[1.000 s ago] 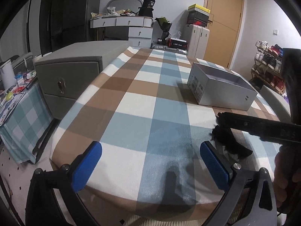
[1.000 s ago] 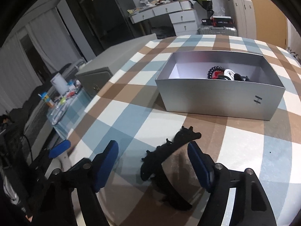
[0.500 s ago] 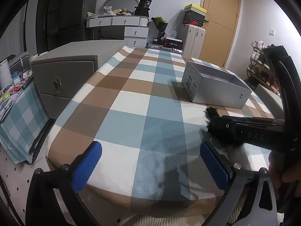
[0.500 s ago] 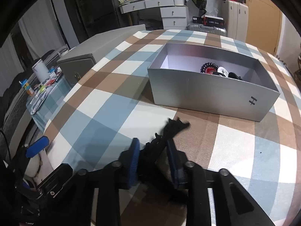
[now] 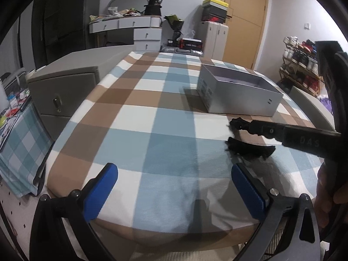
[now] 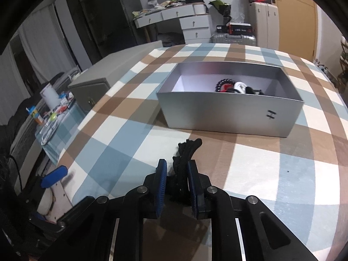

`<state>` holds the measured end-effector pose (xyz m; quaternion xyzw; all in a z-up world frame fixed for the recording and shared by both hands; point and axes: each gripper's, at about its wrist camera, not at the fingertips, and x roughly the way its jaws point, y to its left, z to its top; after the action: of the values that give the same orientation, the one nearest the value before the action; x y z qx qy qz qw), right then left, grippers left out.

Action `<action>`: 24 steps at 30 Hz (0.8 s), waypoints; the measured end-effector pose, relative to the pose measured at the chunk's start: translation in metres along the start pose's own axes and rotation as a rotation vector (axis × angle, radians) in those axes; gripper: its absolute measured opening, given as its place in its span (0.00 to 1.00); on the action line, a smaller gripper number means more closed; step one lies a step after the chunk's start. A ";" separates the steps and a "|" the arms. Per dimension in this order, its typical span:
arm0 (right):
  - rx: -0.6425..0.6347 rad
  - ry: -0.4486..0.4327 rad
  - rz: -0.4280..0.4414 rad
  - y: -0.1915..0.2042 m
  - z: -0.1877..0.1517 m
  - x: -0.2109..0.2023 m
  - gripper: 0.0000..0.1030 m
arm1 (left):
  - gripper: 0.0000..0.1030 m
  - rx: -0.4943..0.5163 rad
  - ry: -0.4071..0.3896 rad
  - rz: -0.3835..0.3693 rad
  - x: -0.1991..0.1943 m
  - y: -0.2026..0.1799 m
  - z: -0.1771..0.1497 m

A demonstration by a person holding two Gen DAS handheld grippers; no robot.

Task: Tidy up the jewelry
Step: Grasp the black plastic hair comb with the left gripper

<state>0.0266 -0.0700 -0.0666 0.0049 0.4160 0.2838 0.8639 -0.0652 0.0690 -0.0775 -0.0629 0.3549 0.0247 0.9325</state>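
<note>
Right tool (image 6: 177, 175), wide open a sec ago, is now clamping the black hair clip (image 6: 187, 150) just above the bench (image 6: 121, 148), w/ box (image 6: 228, 113) ahead waiting; left tool (image 5: 174, 187) is idling open.

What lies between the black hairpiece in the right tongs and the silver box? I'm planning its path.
Only bare checked tablecloth separates the black hairpiece from the silver box, per the right wrist view.

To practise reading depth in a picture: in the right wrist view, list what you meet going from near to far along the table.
right gripper → black hair clip held between its fingers → silver box → jewelry inside the box → far table edge
</note>
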 end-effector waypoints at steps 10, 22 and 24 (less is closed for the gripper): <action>0.141 -0.081 0.109 -0.053 -0.005 -0.035 0.18 | 0.99 0.050 0.085 -0.091 0.021 -0.037 0.015; 0.223 -0.118 0.064 -0.100 -0.027 -0.053 0.18 | 0.99 0.164 0.177 -0.115 0.047 -0.080 0.023; 0.240 -0.113 0.068 -0.106 -0.030 -0.053 0.18 | 0.99 0.166 0.203 -0.119 0.054 -0.082 0.024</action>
<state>0.0304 -0.1921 -0.0744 0.1385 0.3971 0.2601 0.8692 -0.0019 -0.0086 -0.0873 -0.0088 0.4439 -0.0666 0.8936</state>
